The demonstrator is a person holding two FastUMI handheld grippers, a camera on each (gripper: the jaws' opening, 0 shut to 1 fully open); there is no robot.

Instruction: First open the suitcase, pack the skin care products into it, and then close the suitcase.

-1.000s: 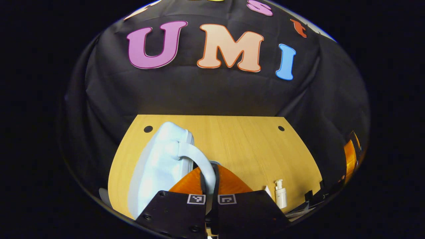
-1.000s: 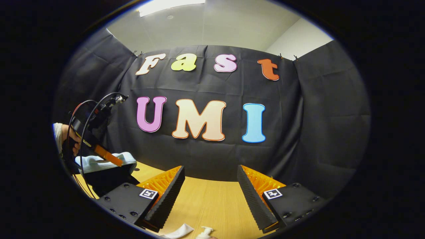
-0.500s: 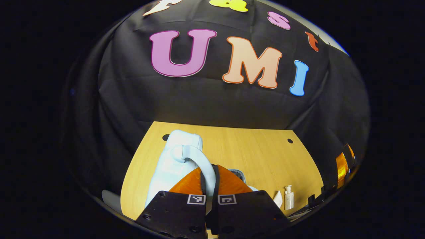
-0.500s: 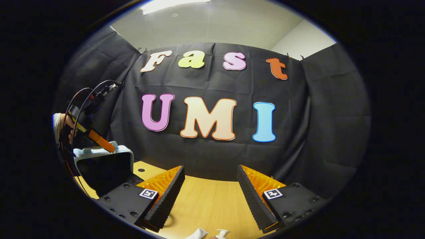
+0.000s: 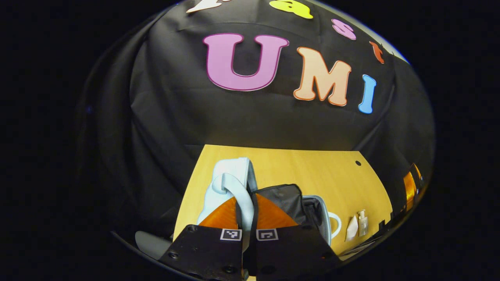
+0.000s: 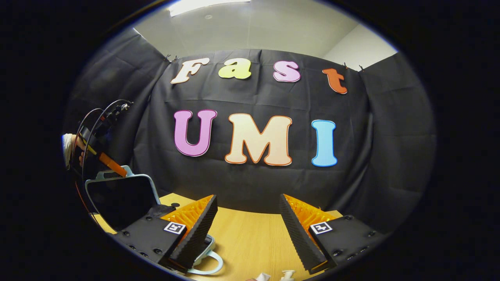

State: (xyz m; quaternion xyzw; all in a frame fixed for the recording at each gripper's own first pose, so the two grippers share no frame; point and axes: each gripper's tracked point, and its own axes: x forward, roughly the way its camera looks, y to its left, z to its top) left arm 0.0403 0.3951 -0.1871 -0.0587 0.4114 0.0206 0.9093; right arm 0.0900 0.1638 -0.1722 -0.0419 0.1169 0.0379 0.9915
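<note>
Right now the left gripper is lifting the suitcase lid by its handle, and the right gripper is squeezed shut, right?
Not quite. The right gripper is open, jaws wide apart over the table, as the right gripper view shows. The left gripper does hold the suitcase lid by its handle.

Left gripper (image 5: 246,218): fingers closed tight together, clamped on a pale handle (image 5: 234,187). Seen also at the far left of the right gripper view (image 6: 113,168), raised and tilted, held by a hand (image 6: 78,150) with a light sleeve. Right gripper (image 6: 247,218): fingers spread wide apart, holding nothing, level above the worktop (image 6: 250,238).
</note>
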